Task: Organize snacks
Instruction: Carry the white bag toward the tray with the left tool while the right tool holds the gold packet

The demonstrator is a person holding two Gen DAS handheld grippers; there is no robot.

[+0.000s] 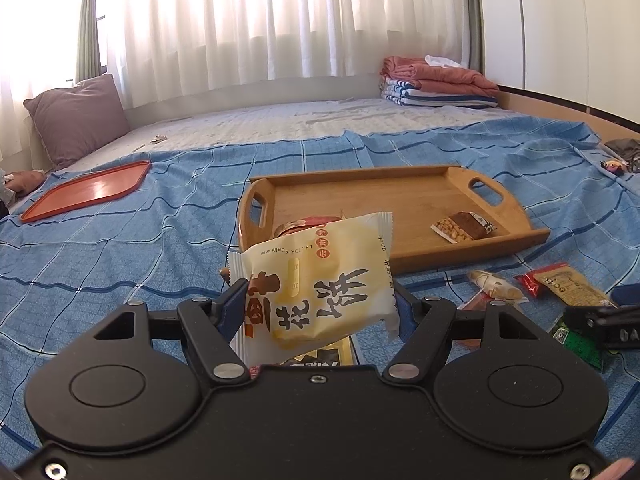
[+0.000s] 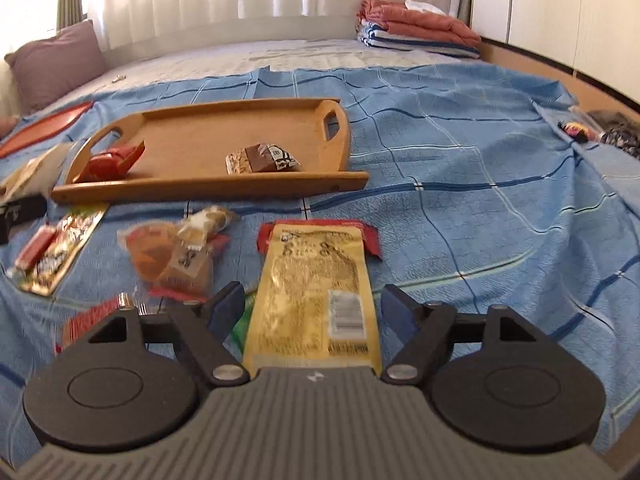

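The left gripper (image 1: 318,300), fingers clamped on a cake packet (image 1: 320,280), must carry it forward into the wooden tray (image 1: 400,256), while the right gripper (image 2: 312,304) straddles a yellow packet (image 2: 316,280), fingers apart.

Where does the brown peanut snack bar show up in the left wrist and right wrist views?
Left wrist: peanut snack bar lies right of centre, in the wooden tray's right half.
Right wrist: the bar lies upper centre-left, near the tray's front rim.
Shared landmark: the wooden tray.
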